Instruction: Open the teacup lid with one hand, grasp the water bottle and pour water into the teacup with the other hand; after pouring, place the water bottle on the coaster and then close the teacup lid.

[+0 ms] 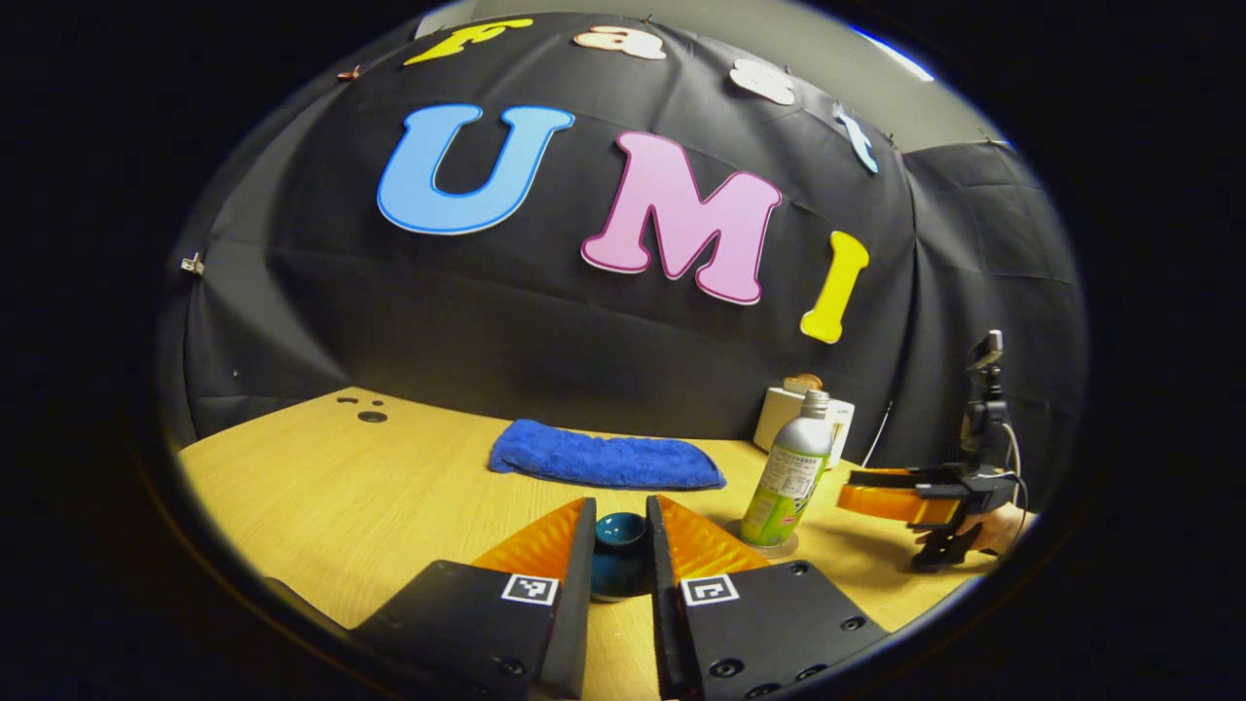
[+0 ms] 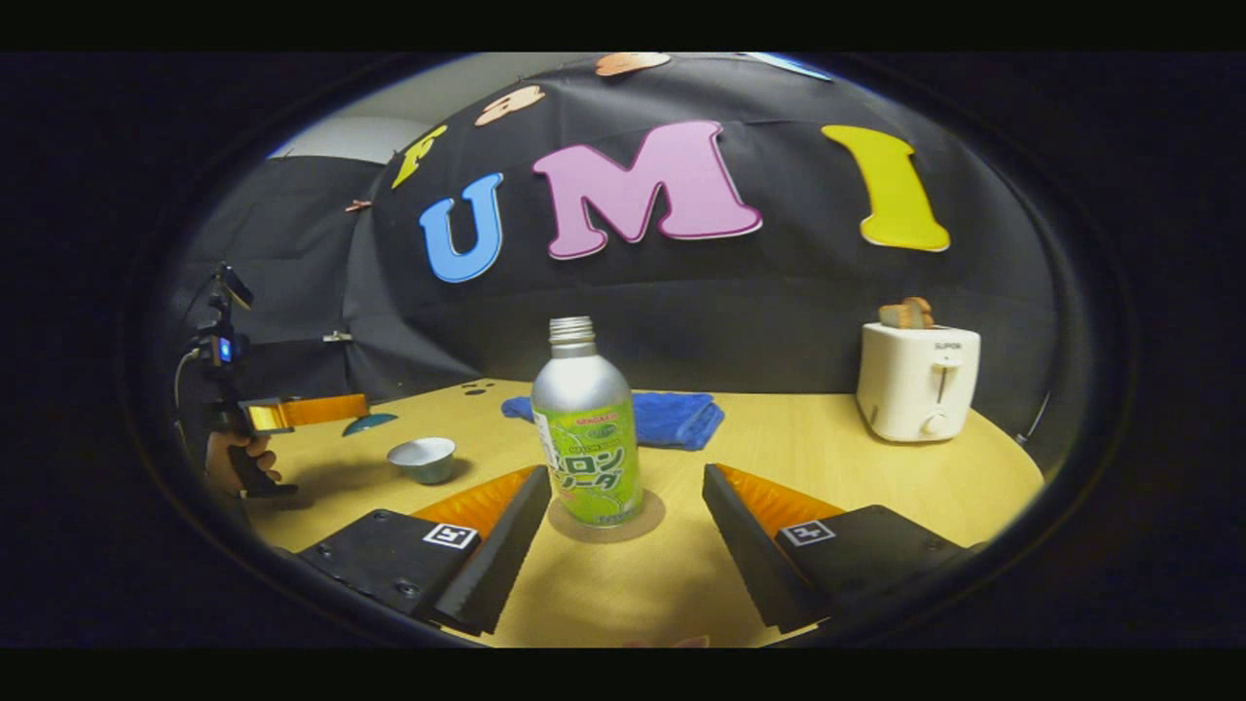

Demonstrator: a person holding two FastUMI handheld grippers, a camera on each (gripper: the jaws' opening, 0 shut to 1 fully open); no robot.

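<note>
My left gripper (image 1: pixel 621 506) is shut on the dark teal teacup lid (image 1: pixel 620 553), held between its fingers above the table. In the right gripper view that left gripper (image 2: pixel 355 411) hangs at the left with the lid (image 2: pixel 370 424) at its tip, a hand (image 2: pixel 234 462) behind it. Just beside and below it the teacup (image 2: pixel 421 458) stands uncovered, pale inside. The silver and green water bottle (image 2: pixel 586 428) stands upright on the round coaster (image 2: pixel 638 526). My right gripper (image 2: pixel 625 477) is open, its fingers apart on either side of the bottle (image 1: pixel 788 467) and clear of it.
A blue folded cloth (image 1: pixel 604 456) lies at the back of the wooden table (image 1: pixel 321 487). A white toaster (image 2: pixel 917 385) with toast stands at the back right. The right gripper (image 1: pixel 861 492) and its hand (image 1: pixel 993 531) hover right of the bottle.
</note>
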